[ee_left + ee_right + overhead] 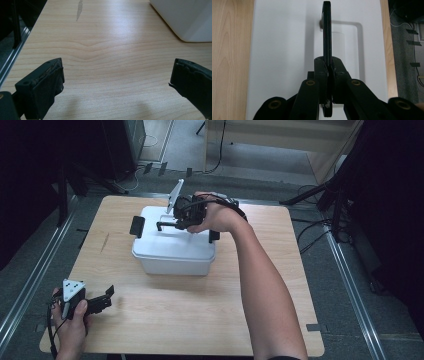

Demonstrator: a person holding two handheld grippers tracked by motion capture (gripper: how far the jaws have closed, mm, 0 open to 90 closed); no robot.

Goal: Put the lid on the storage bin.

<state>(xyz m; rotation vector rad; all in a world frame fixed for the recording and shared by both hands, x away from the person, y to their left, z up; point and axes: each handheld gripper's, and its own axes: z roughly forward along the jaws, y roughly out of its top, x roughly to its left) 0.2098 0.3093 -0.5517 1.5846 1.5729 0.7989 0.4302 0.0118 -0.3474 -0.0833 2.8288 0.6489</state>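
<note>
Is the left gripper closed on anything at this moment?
No, the left gripper has its jaws wide apart over the bare wooden table, with nothing between them.

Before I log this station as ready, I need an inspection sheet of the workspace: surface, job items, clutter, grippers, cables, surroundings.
Surface: wooden table, light grain, one grey streak near the far left.
Job items: white lidded box mid-table; black lid handle stands upright; black latch on its left end.
Clutter: nothing seen.
Grippers: right gripper shut on the lid handle; left gripper open, low over bare table at the near left corner.
Cables: black cable trails over the right hand.
Surroundings: grey floor, metal rails, dark stands, loose floor cables.
</note>
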